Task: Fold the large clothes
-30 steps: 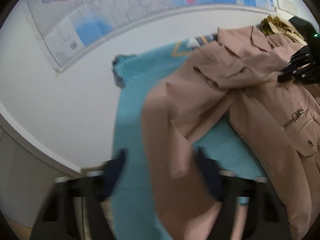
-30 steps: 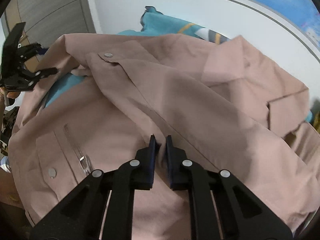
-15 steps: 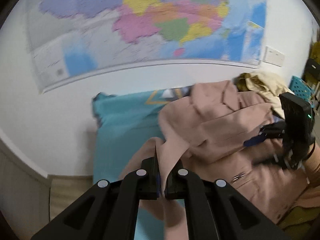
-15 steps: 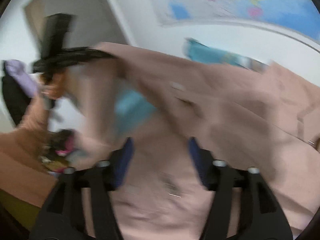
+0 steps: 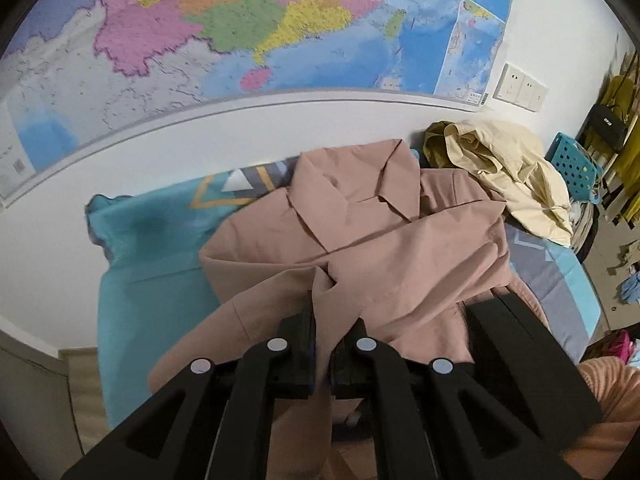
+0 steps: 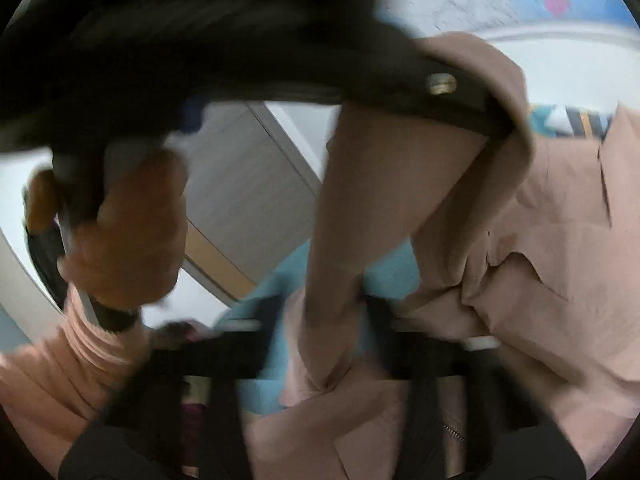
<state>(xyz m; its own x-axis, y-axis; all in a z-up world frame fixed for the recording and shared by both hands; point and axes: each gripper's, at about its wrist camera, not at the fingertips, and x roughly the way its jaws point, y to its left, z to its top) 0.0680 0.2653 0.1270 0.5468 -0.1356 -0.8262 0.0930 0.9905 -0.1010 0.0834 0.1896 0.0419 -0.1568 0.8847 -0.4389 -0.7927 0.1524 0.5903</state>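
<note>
A large dusty-pink jacket (image 5: 380, 236) lies collar up on a teal bedspread (image 5: 148, 248). My left gripper (image 5: 322, 344) is shut on a fold of the jacket's sleeve and holds it up over the jacket's body. In the right wrist view the left gripper's black finger (image 6: 452, 92) crosses overhead with the pink sleeve (image 6: 380, 208) hanging from it. My right gripper (image 6: 324, 320) is blurred; its jaws stand apart, open, with the hanging sleeve between them. The jacket's body (image 6: 560, 248) lies to the right.
A cream and olive pile of clothes (image 5: 504, 168) lies at the bed's far right. A blue perforated basket (image 5: 572, 160) stands beyond it. A wall map (image 5: 256, 28) hangs behind the bed. A grey cabinet (image 6: 248, 184) stands left of the bed.
My left gripper shut on the sleeve, then lifted it and carried it over the jacket's body. My right gripper opened and swung left, close under the left gripper.
</note>
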